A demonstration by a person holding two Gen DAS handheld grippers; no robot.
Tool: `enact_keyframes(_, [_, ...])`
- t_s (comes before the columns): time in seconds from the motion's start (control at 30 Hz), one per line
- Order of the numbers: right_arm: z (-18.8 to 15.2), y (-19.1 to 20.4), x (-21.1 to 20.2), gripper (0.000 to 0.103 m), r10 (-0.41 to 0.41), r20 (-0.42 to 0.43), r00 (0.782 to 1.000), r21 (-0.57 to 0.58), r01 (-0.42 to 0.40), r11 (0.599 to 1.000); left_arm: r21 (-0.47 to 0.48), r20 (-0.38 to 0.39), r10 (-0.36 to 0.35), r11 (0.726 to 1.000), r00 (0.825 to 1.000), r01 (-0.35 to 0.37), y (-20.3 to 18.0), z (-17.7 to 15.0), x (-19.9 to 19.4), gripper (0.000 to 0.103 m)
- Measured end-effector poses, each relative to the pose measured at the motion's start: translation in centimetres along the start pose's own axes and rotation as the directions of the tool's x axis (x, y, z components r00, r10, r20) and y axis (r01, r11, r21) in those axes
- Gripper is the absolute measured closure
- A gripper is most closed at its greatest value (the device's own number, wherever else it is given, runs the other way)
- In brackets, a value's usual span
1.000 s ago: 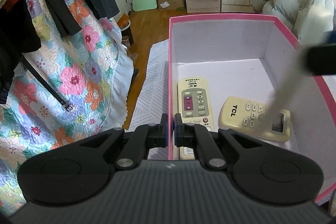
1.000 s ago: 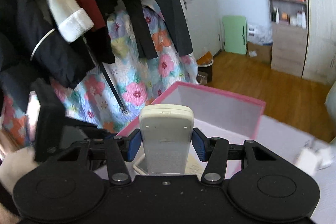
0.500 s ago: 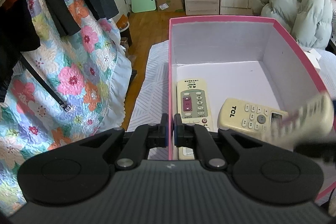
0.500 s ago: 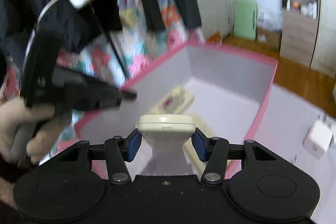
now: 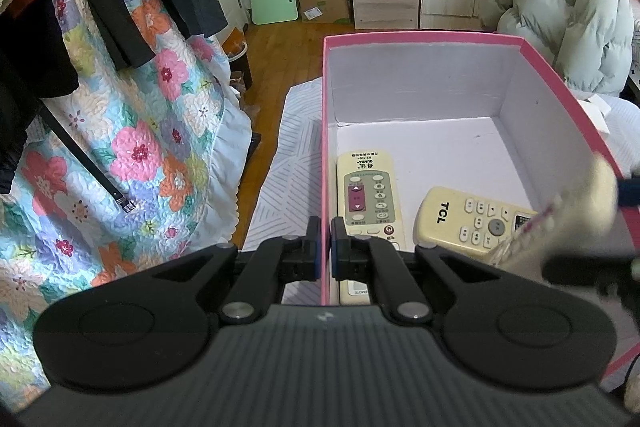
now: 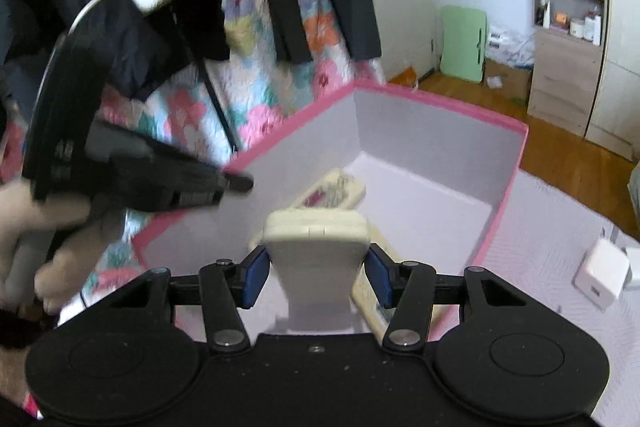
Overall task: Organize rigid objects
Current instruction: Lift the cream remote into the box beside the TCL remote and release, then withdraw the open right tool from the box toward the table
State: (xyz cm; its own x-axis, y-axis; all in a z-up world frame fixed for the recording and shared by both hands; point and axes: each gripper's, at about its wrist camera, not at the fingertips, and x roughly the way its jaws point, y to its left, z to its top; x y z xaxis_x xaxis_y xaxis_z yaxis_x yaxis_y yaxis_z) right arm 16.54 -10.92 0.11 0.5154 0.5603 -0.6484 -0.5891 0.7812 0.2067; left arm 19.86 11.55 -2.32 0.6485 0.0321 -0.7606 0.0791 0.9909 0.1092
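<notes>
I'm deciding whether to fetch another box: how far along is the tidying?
Two remotes already lie in the pink box: the maroon-button remote and the TCL remote. A third, the cream remote, is clamped in the right claw over the box, not yet released. The left claw pinches the box wall. The white charger lies outside.

1. My right gripper [image 6: 316, 273] has its blue pads clamped on the sides of a cream remote [image 6: 316, 247], held above the near part of a pink box [image 6: 440, 155].
2. Inside the box, another remote [image 6: 336, 187] lies along the left wall; a third shows partly under the held one.
3. My left gripper [image 6: 236, 183] pinches the box's left rim, jaws together.
4. A white charger [image 6: 602, 275] sits on the bedding to the right of the box.
</notes>
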Motion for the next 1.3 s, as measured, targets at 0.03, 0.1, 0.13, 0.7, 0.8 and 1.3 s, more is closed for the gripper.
enact_keyframes(0.03, [0.5,-0.2,0.0,0.046,0.01,0.031,0.999,0.015,-0.01,1.0,-0.002,0.0,-0.002,1.0,1.0,0.002,0.1,0.1,0.0,0.1])
enact_keyframes(0.1, [1.2,-0.3,0.2,0.046,0.025,0.073,0.997,0.023,-0.027,0.999,-0.001,-0.002,-0.001,1.0,1.0,0.001,0.1,0.1,-0.1,0.1])
enact_keyframes(0.13, [1.3,-0.2,0.4,0.046,0.026,0.088,0.996,0.019,-0.028,0.999,-0.001,-0.001,-0.002,1.0,1.0,0.002,0.1,0.1,-0.1,0.1])
enact_keyframes(0.7, [-1.0,1.2,0.2,0.035,-0.066,-0.204,0.977,-0.061,0.054,0.997,0.009,0.004,-0.011,1.0,1.0,0.011,0.0,-0.1,0.0,0.1])
enact_keyframes(0.8, [-0.7,0.6,-1.2,0.036,-0.086,-0.178,0.98,-0.034,0.082,0.996,0.014,0.007,-0.005,1.0,1.0,0.005,-0.1,-0.2,-0.1,0.1])
enact_keyframes(1.3, [-4.9,-6.2,-7.8,0.034,-0.171,-0.198,0.965,0.255,0.219,0.942,0.013,0.012,-0.008,1.0,1.0,0.008,-0.3,-0.7,-0.1,0.1])
